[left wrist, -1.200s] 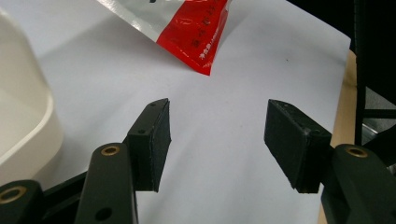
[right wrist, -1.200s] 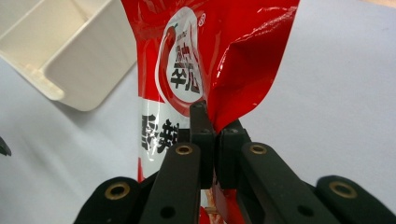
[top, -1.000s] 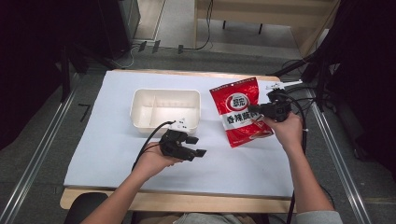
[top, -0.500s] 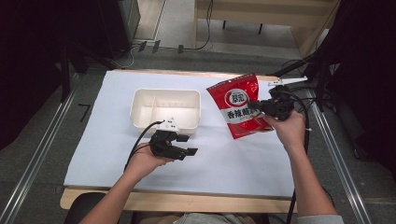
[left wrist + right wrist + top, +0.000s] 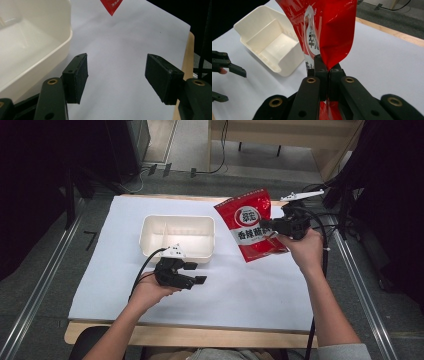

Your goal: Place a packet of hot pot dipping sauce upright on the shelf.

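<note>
A red snack bag (image 5: 250, 222) with white print hangs lifted off the table, pinched at its right edge by my right gripper (image 5: 271, 228). In the right gripper view the jaws are shut on the red snack bag (image 5: 329, 27). A white divided tray (image 5: 177, 236) sits on the white sheet left of the bag and looks empty. My left gripper (image 5: 197, 272) rests just in front of the tray, open, with nothing between its pads (image 5: 76, 77). The tray's wall (image 5: 37, 47) lies to the left of those jaws, and a corner of the bag (image 5: 111, 6) shows far ahead.
A white sheet (image 5: 250, 295) covers the wooden table (image 5: 200, 335). Cables (image 5: 330, 227) trail off the right side, and metal rails (image 5: 40, 285) run along both sides. In the right gripper view the tray (image 5: 272, 42) stands to the left, with the other gripper (image 5: 227, 66) at the far left.
The right gripper has raised the red bag off the table and tilted it upright. The left gripper has drifted slightly left and nearer the tray, still open.
</note>
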`<state>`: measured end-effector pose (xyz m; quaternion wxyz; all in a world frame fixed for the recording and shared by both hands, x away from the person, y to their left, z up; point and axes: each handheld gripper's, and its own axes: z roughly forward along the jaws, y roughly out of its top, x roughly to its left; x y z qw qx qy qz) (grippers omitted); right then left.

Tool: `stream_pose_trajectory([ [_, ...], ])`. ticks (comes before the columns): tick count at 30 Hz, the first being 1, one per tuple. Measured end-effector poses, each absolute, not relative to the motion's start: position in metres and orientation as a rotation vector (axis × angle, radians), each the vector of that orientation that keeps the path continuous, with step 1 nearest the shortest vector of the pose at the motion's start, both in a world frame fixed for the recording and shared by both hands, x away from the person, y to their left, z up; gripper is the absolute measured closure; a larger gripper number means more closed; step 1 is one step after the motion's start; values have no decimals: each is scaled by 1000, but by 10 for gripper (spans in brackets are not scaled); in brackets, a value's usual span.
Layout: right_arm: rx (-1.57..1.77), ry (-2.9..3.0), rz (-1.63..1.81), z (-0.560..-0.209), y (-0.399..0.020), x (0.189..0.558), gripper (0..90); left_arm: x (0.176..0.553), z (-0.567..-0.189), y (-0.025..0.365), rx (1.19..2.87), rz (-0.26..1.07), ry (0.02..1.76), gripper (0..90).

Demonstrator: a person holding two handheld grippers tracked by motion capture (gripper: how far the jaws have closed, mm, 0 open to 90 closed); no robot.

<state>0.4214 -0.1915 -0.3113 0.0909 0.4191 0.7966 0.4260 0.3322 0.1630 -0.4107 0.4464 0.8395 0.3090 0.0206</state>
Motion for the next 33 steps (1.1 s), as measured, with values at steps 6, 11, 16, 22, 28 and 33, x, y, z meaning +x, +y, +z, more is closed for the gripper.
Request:
stream_pose_trajectory([
  [6, 1228, 2378, 1252, -299, -180, 429, 900, 334, -412, 168, 2065, 53, 788, 357],
  [11, 1210, 2386, 1254, -285, -169, 437, 900, 333, -412, 171, 2062, 51, 794, 357],
  [16, 1193, 2390, 1246, -275, -160, 442, 900, 333, -412, 172, 2065, 46, 790, 357],
  [22, 1171, 2387, 1266, -261, -149, 448, 900, 332, -413, 174, 2055, 42, 801, 354],
  [28, 1170, 2389, 1258, -255, -140, 455, 900, 332, -413, 178, 2055, 43, 808, 352],
  [33, 1158, 2393, 1253, -249, -126, 461, 900, 332, -414, 179, 2057, 40, 809, 351],
])
